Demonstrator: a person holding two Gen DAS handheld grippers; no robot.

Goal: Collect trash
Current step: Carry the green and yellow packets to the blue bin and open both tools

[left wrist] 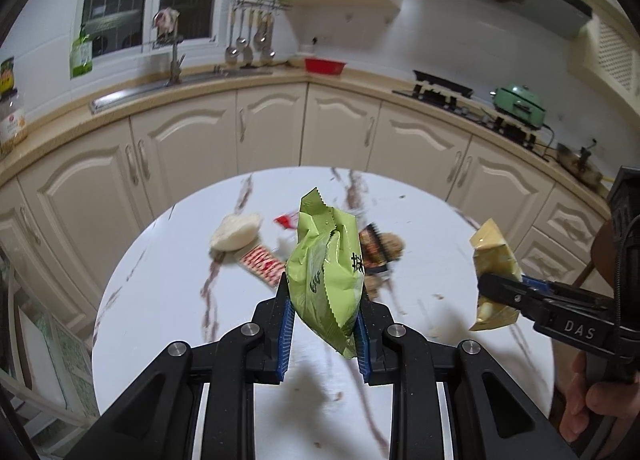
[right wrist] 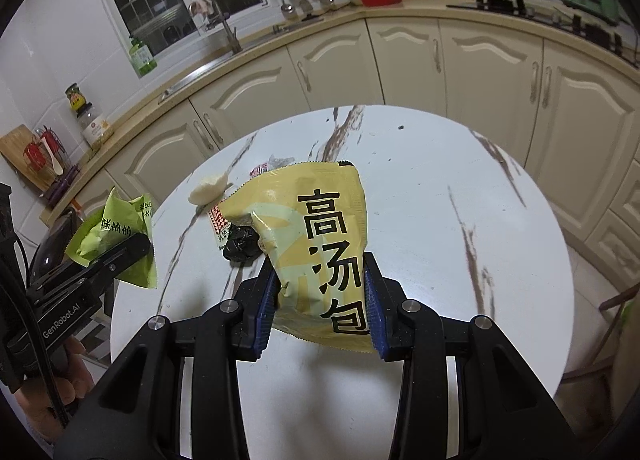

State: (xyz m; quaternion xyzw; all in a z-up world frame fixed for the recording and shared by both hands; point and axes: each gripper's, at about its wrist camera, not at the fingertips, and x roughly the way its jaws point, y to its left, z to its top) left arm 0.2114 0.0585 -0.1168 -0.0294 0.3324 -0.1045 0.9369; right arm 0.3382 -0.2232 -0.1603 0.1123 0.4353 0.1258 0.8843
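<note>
Blue-padded fingers of the left gripper clench a crumpled green wrapper; the right gripper grasps a yellow soup packet above the marble table. Blurred scraps behind, perhaps wrappers, lie partly hidden.

We see a round white bench with brown marble veining, standing before a curved run of cream kitchen cabinets. On its far left part lies a small cluster of litter: a pale, crumpled wad at the far left edge of the group, a red-and-white patterned wrapper just beside it on the near side, a scrap of red and white packaging farther back, and a dark wrapper to the right of these. Brown crumbs dot the surface near the dark wrapper. The bench's right half carries only a few dark specks near its far rim.
</note>
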